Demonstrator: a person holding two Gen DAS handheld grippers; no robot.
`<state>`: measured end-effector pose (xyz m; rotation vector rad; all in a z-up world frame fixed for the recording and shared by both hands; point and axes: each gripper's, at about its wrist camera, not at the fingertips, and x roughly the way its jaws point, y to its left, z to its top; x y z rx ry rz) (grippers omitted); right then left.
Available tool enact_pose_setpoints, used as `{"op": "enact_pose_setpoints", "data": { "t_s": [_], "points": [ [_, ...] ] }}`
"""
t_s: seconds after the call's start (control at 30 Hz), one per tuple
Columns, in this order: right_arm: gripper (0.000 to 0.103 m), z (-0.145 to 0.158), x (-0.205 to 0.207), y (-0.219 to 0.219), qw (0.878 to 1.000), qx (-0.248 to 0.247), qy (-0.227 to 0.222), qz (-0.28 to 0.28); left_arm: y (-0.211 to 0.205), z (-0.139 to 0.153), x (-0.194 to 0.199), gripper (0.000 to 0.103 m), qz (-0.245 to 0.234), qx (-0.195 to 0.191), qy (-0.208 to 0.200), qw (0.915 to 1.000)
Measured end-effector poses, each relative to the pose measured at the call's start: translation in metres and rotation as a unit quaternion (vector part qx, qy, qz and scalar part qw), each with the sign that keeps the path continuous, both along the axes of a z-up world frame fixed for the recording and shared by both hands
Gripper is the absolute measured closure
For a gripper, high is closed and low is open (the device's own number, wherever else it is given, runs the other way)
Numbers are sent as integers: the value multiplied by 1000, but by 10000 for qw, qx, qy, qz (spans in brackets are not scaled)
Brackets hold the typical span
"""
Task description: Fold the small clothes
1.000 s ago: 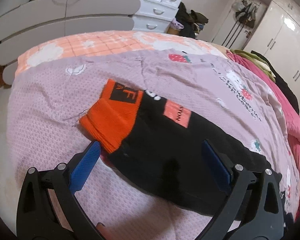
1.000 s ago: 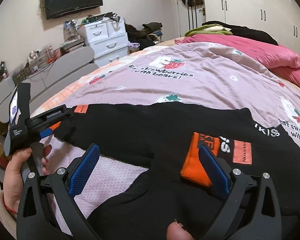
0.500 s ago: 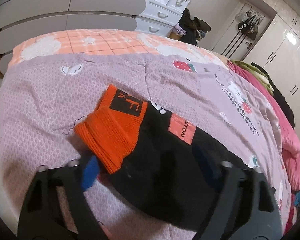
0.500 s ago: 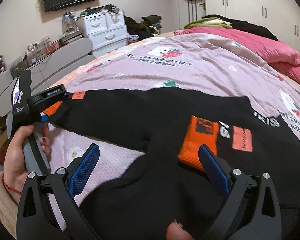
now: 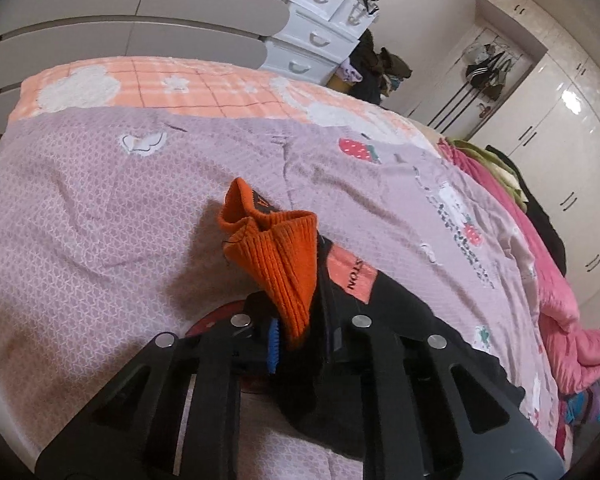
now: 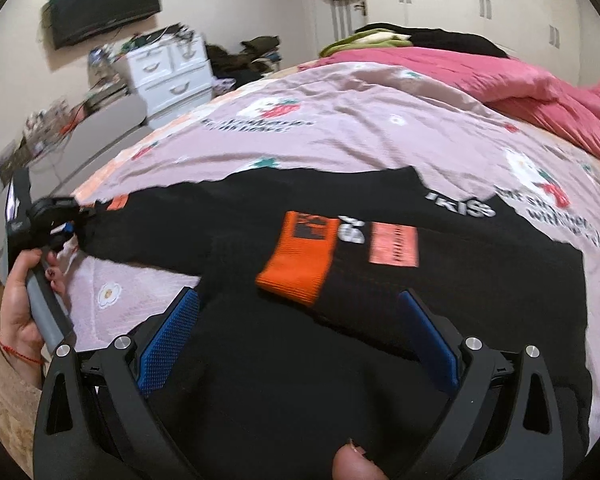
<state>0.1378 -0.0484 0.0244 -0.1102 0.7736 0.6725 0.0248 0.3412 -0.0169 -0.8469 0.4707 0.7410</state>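
Note:
A black sweater (image 6: 380, 208) with orange knit cuffs lies spread on the pink bedspread (image 6: 340, 128). My left gripper (image 5: 300, 340) is shut on one sleeve at its orange cuff (image 5: 276, 256), which bunches up out of the jaws and is lifted off the bed. In the right wrist view the left gripper (image 6: 66, 226) shows at the far left, held by a hand. My right gripper (image 6: 300, 340) is open above the sweater's body. The other sleeve lies folded across the body, its orange cuff (image 6: 300, 260) between and just beyond the blue pads (image 6: 168, 340).
A rumpled pink quilt (image 6: 520, 92) and piled clothes (image 6: 380, 38) lie at the far side of the bed. A white drawer unit (image 5: 316, 40) and grey curved panels (image 5: 120, 40) stand beyond the bed's end. White wardrobes (image 5: 560, 128) line the wall.
My left gripper closed on the orange-cuffed sleeve and raised it, bunching the cuff. My right gripper moved a little further over the sweater and stayed open.

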Motion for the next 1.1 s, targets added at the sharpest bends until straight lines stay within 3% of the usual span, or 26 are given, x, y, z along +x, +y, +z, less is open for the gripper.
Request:
{"op": "enact_pose_setpoints", "data": {
  "t_s": [0.3,0.43,0.8,1.1],
  "points": [
    [4,2,7,-66,9958,461,247,-752,-10,20,-13,97,-269,98,-523,9982],
    [4,-3,16,-91,9894,806,580,-1058,-19,31,-16,97,-375,159,-713,9966],
    [5,4,25,-118,9814,1120,674,-1408,-50,61,1,97,-810,430,-1054,9902],
    [5,9,26,-128,9794,1178,615,-1521,-81,77,20,99,-1386,481,-1347,9800]
  ]
}}
